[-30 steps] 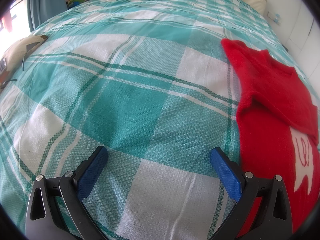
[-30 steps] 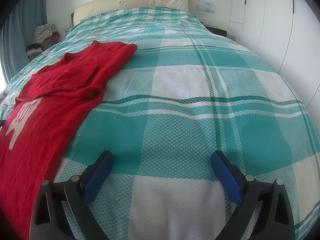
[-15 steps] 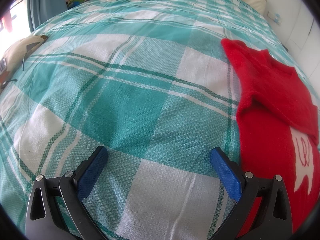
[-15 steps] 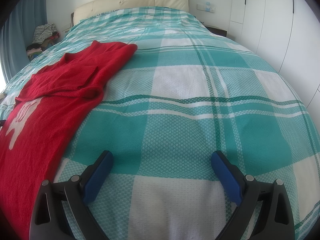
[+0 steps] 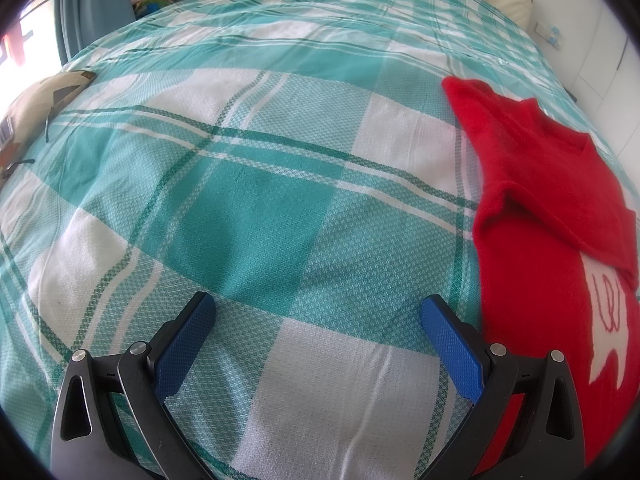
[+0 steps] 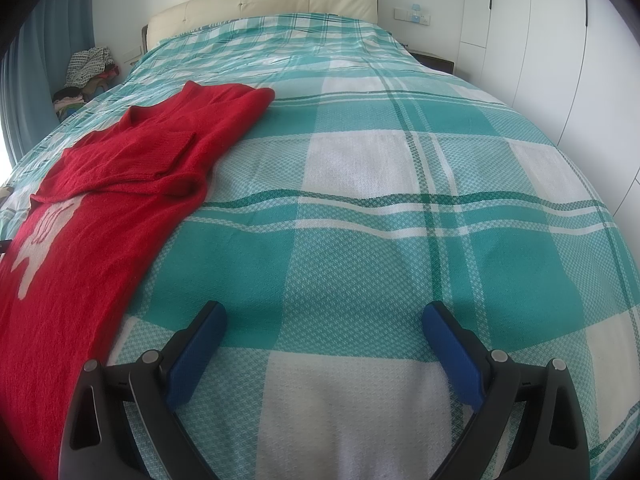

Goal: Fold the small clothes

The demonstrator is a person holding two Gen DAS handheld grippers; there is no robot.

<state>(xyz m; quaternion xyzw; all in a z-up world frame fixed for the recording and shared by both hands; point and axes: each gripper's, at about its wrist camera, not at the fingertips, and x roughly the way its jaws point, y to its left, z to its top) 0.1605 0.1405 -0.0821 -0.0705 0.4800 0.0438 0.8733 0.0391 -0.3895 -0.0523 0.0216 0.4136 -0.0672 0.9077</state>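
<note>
Teal plaid bedspread (image 6: 360, 208), cream headboard (image 6: 272, 0)

The left tool (image 5: 318, 310) hangs low over the bed (image 5: 256, 216), jaws spread wide and holding nothing. The right tool (image 6: 324, 318) is likewise over it, wide apart, empty.

We see bed (image 6: 360, 200) under teal-white checked cover, cream headboard (image 6: 272, 0) at far end. White wall with socket (image 6: 412, 16), white wardrobe (image 6: 540, 40) on right. Blue curtain (image 5: 96, 8), bright window (image 5: 16, 40), clothes pile (image 6: 86, 76) on left.
</note>
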